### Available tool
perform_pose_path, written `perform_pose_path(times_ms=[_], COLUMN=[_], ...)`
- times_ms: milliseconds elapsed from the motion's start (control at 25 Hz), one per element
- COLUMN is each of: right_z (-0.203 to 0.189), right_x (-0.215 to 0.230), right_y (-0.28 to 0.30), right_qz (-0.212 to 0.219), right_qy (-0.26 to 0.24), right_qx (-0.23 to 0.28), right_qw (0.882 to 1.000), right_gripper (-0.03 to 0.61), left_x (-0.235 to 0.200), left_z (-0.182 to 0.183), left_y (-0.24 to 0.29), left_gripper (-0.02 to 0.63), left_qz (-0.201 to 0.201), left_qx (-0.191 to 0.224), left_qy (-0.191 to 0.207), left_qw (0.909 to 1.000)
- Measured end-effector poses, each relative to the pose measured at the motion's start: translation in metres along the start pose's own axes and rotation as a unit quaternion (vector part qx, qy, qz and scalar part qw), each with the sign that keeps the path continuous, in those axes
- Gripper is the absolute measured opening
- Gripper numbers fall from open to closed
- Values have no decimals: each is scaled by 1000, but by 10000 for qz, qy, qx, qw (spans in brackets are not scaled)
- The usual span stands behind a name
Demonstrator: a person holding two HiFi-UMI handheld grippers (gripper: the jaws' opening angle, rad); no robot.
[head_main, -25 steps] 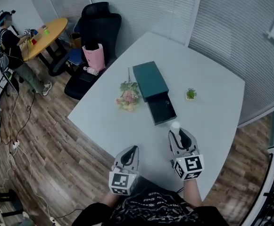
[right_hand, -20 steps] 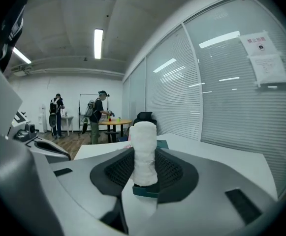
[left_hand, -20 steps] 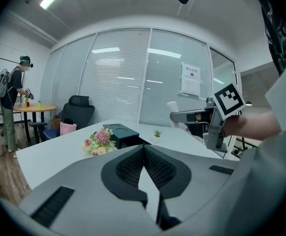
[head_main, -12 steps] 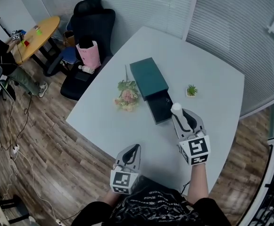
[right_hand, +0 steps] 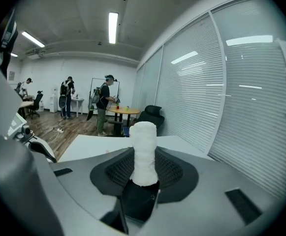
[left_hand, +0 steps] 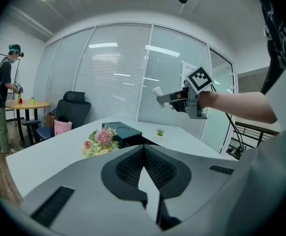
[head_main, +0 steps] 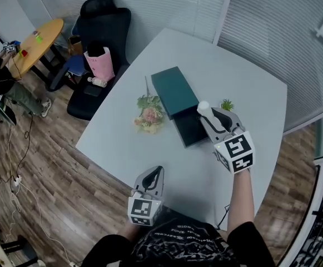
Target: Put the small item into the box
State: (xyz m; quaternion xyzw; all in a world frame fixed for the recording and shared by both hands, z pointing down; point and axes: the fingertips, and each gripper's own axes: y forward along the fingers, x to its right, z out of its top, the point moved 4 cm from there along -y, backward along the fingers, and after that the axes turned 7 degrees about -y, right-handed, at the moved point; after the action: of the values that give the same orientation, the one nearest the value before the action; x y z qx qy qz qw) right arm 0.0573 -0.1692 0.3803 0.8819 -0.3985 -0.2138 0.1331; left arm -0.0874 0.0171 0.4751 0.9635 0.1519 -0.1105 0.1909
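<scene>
A dark teal box (head_main: 174,91) lies mid-table with its drawer (head_main: 190,130) pulled out toward me. My right gripper (head_main: 206,115) is shut on a small white cylindrical item (head_main: 203,108) and holds it in the air over the drawer's right edge. In the right gripper view the white item (right_hand: 143,150) stands up between the jaws of the right gripper (right_hand: 143,177). The left gripper view shows that item (left_hand: 157,90) lifted well above the box (left_hand: 123,132). My left gripper (head_main: 153,177) hangs shut and empty at the table's near edge.
A bunch of flowers (head_main: 149,113) lies left of the box, and a small potted plant (head_main: 226,104) stands to its right. Beyond the table are a black chair (head_main: 103,31), a pink bag (head_main: 99,65) and a round wooden table (head_main: 38,38) with a person (head_main: 3,78) beside it.
My right gripper has carried the white item away from the table's near side, forward and up over the open drawer. The left gripper has stayed almost in place.
</scene>
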Motion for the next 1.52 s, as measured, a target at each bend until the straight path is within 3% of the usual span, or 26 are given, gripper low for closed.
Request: perform_pose_path(times_ms=[480, 880, 1160, 1520], right_z=[-48, -108, -135, -163], right_x=[-3, -13, -20, -25], right_y=[79, 120, 149, 181], right_qz=[898, 1437, 1699, 1956], right_qy=[-804, -1440, -1979, -2295], right_qx=[-1309, -2326, -2756, -3023], right_qw=[9840, 9511, 9252, 9043], right_gripper=[135, 135, 137, 137], left_x=[-14, -28, -43, -58], left_z=[-3, -9, -13, -28], left_y=[17, 30, 43, 54], left_gripper=[18, 18, 18, 18], left_qz=[-9, 74, 168, 245], left_qx=[-165, -339, -470, -828], left_qy=[-68, -120, -191, -250], left_qw=[9998, 9993, 9986, 9959])
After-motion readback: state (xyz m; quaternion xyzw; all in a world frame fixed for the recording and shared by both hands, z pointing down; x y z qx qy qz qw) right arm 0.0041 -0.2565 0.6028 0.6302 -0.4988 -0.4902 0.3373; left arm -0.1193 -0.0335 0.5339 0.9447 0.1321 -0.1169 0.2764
